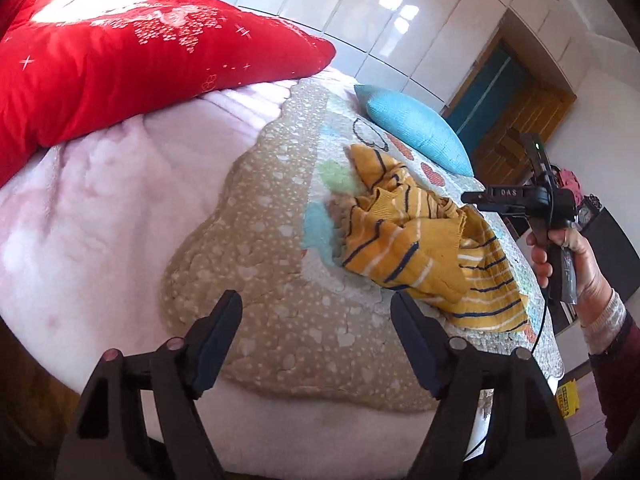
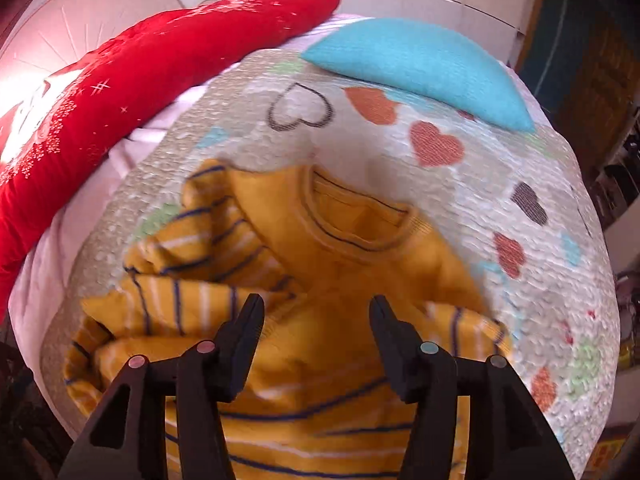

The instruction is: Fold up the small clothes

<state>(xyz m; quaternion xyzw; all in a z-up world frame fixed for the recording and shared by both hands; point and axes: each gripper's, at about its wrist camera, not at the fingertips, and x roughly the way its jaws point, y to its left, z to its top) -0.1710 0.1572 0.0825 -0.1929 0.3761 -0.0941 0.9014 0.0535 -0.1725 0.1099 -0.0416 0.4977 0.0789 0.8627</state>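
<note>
Two claws: left claw and right claw both stand apart, gripping nothing.
Sweater: a crumpled yellow striped sweater lies on the heart quilt, on the bed, near the blue pillow; the red pillow sits well apart.
Right claw place: just above the sweater's body, below its neckline.
Left claw place: beside the sweater, over the quilt's tan border.
Step, judged: unfolded; spread it flat first.
Advice: pinch one layer at each shoulder, pull outward evenly, free the bunched sleeves before creasing.
</note>
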